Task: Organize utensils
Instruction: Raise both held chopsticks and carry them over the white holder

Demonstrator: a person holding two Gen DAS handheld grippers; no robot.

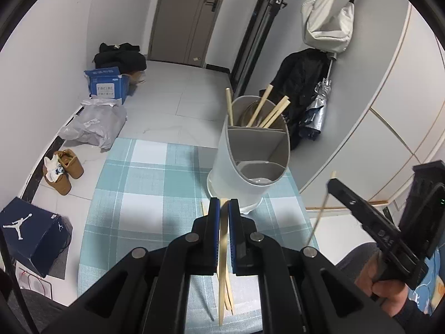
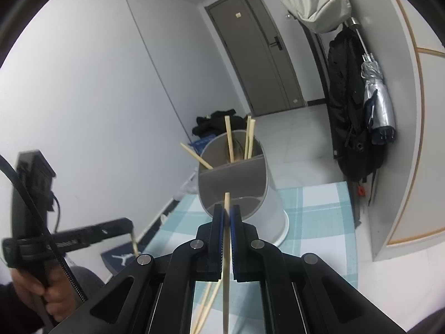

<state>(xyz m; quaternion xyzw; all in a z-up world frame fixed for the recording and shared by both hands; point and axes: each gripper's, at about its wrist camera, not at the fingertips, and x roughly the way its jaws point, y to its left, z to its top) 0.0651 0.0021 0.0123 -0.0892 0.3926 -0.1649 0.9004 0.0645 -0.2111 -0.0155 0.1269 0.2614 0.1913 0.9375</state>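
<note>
Both the left gripper (image 1: 224,204) and right gripper (image 2: 227,211) have fingers closed on one chopstick each, likely bound for the far holder (image 1: 244,172) compartment.

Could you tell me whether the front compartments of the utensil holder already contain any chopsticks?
No: in the left wrist view the chopsticks all stand in the rear compartment of the utensil holder, none in the front ones.

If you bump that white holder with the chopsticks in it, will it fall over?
Probably it could. The white holder looks tall, with a narrow base on the checked cloth. Its chopsticks lean toward the back, so a bump there might tip it. It seems like light plastic.
</note>
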